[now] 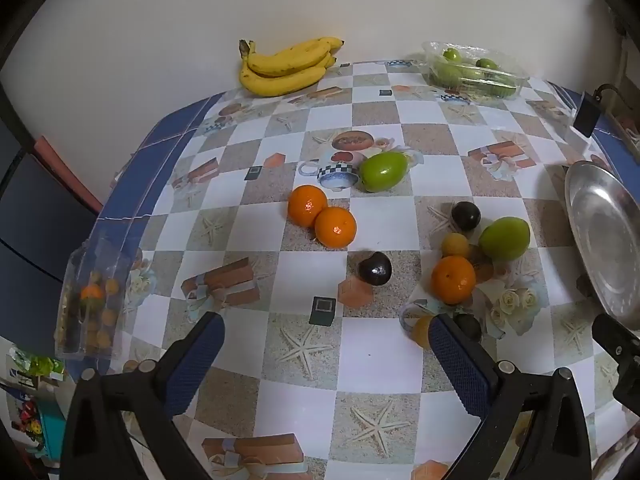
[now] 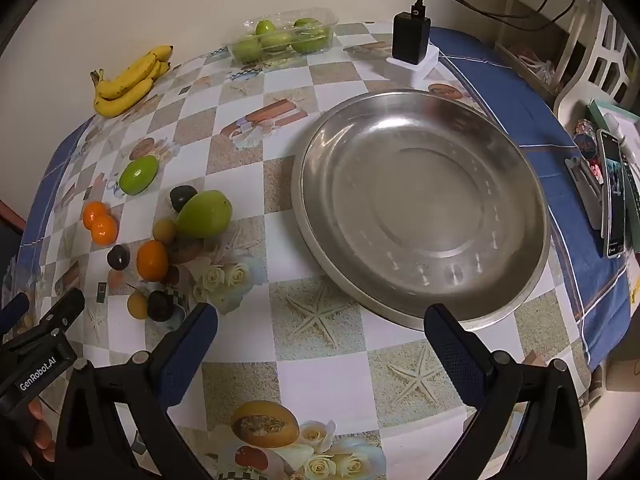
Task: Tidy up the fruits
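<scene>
In the left wrist view the left gripper (image 1: pixel 324 340) hangs over the patterned tablecloth (image 1: pixel 304 380) with its jaws spread wide and nothing between them. The loose fruit lies ahead of it: a dark plum (image 1: pixel 375 268) just beyond the gap between the jaws, a pair of oranges (image 1: pixel 322 216) touching each other further off to the left, and a cluster to the right with a third orange (image 1: pixel 453 280), a green mango (image 1: pixel 504 239) and small yellow and dark fruits, one partly hidden behind the right-hand finger. A bunch of bananas (image 1: pixel 286 66) and a clear tray of green fruit (image 1: pixel 474 70) sit at the far edge; only a sliver of the steel basin (image 1: pixel 604 240) shows at the right. In the right wrist view the right gripper (image 2: pixel 320 332) is likewise released and empty, pointing at the near rim of the steel basin (image 2: pixel 420 208), which this view shows whole and empty. The fruit cluster (image 2: pixel 160 256) lies well to its left, so the left gripper looks the nearer one for a first pick, probably the plum. A phone (image 2: pixel 614 192) and a charger (image 2: pixel 411 38) appear only here.
</scene>
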